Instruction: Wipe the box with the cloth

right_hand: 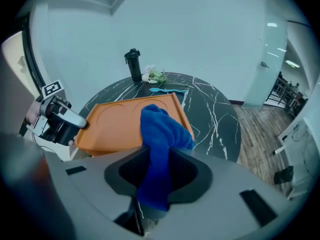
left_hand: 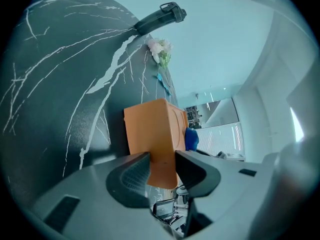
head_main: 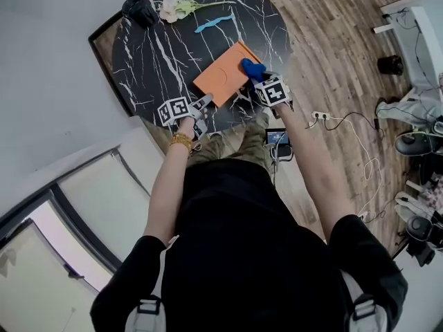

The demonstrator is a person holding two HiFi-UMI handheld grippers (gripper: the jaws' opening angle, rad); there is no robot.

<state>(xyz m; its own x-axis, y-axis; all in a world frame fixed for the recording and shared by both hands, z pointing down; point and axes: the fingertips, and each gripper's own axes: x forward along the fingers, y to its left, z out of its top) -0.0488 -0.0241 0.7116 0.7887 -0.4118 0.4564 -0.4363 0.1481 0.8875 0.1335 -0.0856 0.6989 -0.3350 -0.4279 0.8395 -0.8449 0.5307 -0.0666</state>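
Observation:
A flat orange box point(head_main: 223, 75) lies on the black marble table point(head_main: 156, 54), near its front edge. My left gripper point(head_main: 204, 102) grips the box's near left corner; in the left gripper view the box point(left_hand: 152, 129) fills the gap between the jaws of that gripper point(left_hand: 162, 169). My right gripper point(head_main: 259, 80) is shut on a blue cloth point(head_main: 252, 68), which rests bunched on the box's right edge. In the right gripper view the cloth point(right_hand: 160, 129) hangs from the right gripper point(right_hand: 157, 171) over the box point(right_hand: 125, 121), with the left gripper point(right_hand: 82, 125) at the box's left corner.
At the table's far side stand a black flask point(head_main: 140, 8), a small bunch of flowers point(head_main: 176, 7) and a light-blue strip point(head_main: 213, 24). A small screen point(head_main: 277, 137) sits below the table edge. A power strip with cables point(head_main: 320, 116) lies on the wooden floor at right.

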